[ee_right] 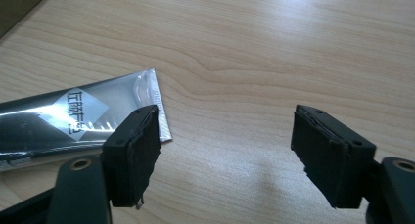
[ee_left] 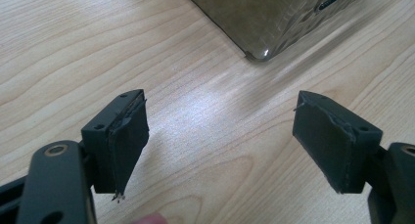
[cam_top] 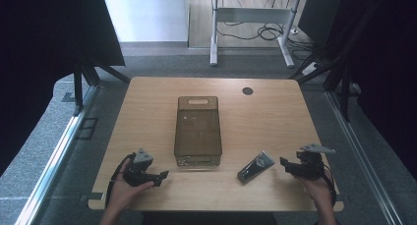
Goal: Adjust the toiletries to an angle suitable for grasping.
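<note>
Wood-grain table (cam_top: 147, 107) from above: I see a smoky bin (cam_top: 197, 131) at centre, a silver tube (cam_top: 255, 167) at its right front corner, my left gripper (cam_top: 156, 176) and right gripper (cam_top: 286, 163) flanking them. Left gripper view: jaws wide over bare wood, bin corner (ee_left: 264, 18) ahead. Right gripper view: jaws wide, tube (ee_right: 73, 119) behind the left-hand jaw.

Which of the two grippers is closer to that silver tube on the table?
The right gripper: the silver tube lies just beside its open jaws, while the left gripper sits across the table, beyond the smoky plastic bin.
</note>
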`<control>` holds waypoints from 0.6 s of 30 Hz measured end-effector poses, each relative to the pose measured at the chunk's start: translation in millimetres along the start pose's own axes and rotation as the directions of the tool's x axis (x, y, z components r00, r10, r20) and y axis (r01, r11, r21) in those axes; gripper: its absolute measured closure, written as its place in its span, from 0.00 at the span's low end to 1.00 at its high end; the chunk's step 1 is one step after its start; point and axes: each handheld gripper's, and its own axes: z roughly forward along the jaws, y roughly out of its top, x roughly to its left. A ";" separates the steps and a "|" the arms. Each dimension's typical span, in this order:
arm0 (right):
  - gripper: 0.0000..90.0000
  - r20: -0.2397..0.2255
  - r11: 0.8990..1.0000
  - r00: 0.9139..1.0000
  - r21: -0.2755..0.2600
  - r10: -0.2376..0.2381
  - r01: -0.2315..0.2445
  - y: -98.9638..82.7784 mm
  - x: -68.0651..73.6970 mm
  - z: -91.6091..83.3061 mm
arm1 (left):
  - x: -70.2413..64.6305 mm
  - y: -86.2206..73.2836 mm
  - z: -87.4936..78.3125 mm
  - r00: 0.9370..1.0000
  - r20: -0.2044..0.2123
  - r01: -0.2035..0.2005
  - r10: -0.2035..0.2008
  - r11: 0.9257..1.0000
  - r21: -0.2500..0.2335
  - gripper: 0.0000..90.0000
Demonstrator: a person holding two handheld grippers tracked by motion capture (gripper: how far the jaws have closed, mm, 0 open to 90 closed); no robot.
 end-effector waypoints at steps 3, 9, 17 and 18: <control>0.32 -0.001 1.000 1.000 -0.014 -0.009 0.009 1.9 1.9 -4.2 | 0.4 0.4 -2.0 1.000 0.000 0.000 0.000 1.000 -0.008 0.24; 0.35 0.000 0.999 0.999 -0.033 -0.035 0.035 3.6 4.1 -11.4 | 0.5 0.3 -1.6 1.000 0.001 -0.004 0.004 1.000 -0.004 0.24; 0.37 -0.030 0.999 1.000 -0.044 0.007 -0.008 3.4 1.3 -8.6 | -1.1 -0.2 1.3 1.000 0.013 -0.007 0.007 1.000 0.009 0.24; 0.37 -0.030 0.999 1.000 -0.044 0.007 -0.008 3.4 1.3 -8.6 | -1.1 -0.2 1.3 1.000 0.013 -0.007 0.007 1.000 0.009 0.24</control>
